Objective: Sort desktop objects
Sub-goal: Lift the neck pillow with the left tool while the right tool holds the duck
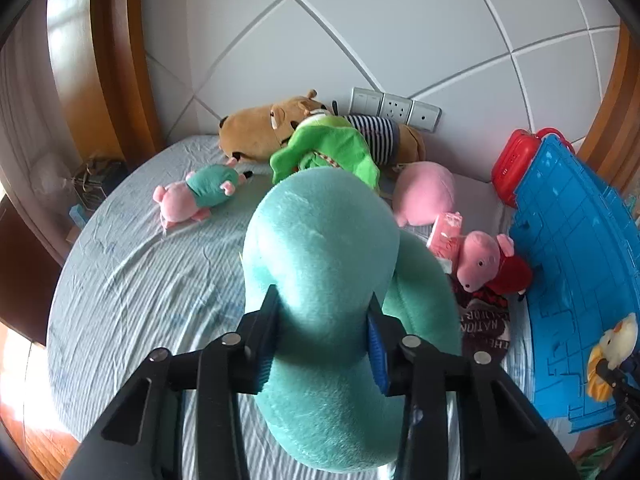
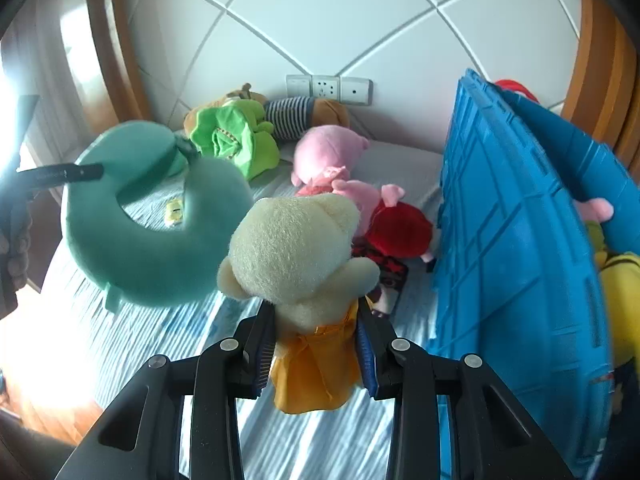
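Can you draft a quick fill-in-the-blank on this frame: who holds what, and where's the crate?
1. The left gripper is shut on a teal ____-shaped neck pillow.
2. The right gripper holds a cream plush bear in a ____ dress.
3. The crate beside the toys is ____.

Missing words: U; yellow; blue

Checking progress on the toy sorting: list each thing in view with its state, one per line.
left gripper: shut on teal neck pillow, lifted off the bed.
right gripper: shut on cream plush doll, lifted.
blue crate: open, toys inside.
red-dress pig plush: lying beside the crate.
green plush: lying on the bed.
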